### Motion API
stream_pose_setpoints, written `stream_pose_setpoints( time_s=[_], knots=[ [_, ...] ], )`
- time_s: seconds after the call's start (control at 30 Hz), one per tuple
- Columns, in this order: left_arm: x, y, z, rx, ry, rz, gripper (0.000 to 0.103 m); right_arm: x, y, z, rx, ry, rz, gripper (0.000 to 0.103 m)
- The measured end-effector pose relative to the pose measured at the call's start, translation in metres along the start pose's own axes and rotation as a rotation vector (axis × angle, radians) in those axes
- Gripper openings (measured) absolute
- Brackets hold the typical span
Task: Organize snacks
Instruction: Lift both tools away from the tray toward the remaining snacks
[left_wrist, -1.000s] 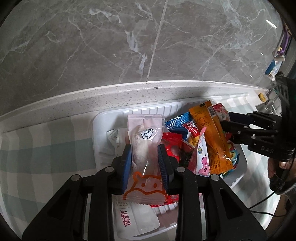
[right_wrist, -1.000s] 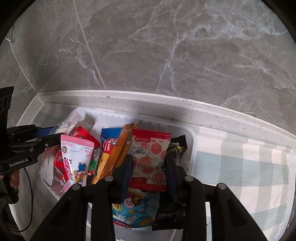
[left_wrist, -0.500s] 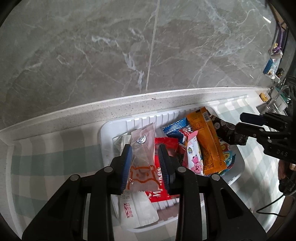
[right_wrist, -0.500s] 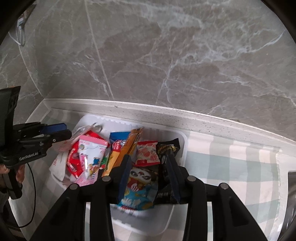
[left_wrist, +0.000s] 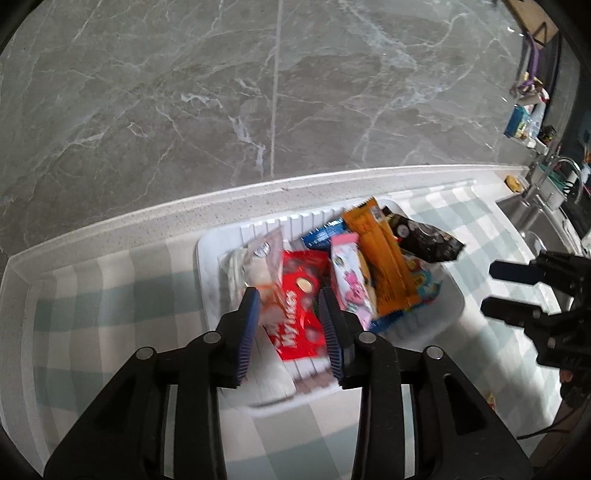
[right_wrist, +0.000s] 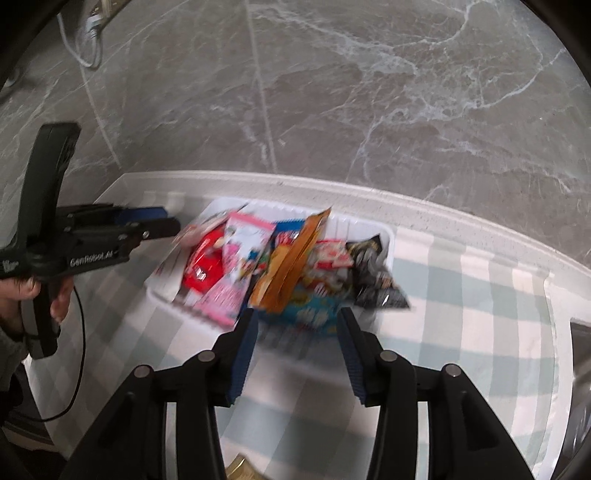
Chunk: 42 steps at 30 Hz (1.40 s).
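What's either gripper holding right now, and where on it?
Nothing. Left gripper and right gripper both have jaws that have just been opening, nothing pinched between them; the snacks lie in the white tray beyond.

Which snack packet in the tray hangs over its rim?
The black packet, at the tray's sink-side corner; the other packets lie inside the rim.

Each wrist fisheye looks steeply down along its own claw, from close above the worktop, toward the marble wall. Both views share the white snack tray (left_wrist: 448, 314) (right_wrist: 384, 236), and each catches the other claw at its edge.
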<state>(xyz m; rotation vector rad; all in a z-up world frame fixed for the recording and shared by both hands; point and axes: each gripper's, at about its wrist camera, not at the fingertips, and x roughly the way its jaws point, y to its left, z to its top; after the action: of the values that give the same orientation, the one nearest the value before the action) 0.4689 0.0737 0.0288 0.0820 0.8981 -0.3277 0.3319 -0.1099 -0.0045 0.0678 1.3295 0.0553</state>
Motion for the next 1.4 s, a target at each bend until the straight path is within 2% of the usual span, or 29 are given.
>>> stream_pose_setpoints(
  time_s=[0.2,0.43,0.6,0.73,0.97,1.4],
  knots=[
    [-0.018,-0.014,-0.023,0.014,0.005,-0.023,0.040,-0.010,0.010,-0.037,0.009,0.016,0.017,0.048],
    [-0.039,-0.041,-0.056,0.039,0.044,0.030,0.040,-0.025,0.012,-0.078,0.010,0.004,0.070,0.048],
    [-0.063,-0.061,-0.085,0.046,0.070,0.044,0.040,-0.035,0.019,-0.103,-0.030,0.002,0.103,0.053],
    [-0.077,-0.075,-0.110,0.045,0.093,0.046,0.040,-0.035,0.024,-0.123,-0.050,0.021,0.113,0.053],
    [-0.092,-0.097,-0.149,0.039,0.131,0.049,0.041,-0.043,0.028,-0.139,-0.089,0.026,0.117,0.053],
    [-0.117,-0.122,-0.192,0.009,0.173,0.082,0.041,-0.062,0.026,-0.162,-0.140,0.024,0.133,0.055]
  ],
)
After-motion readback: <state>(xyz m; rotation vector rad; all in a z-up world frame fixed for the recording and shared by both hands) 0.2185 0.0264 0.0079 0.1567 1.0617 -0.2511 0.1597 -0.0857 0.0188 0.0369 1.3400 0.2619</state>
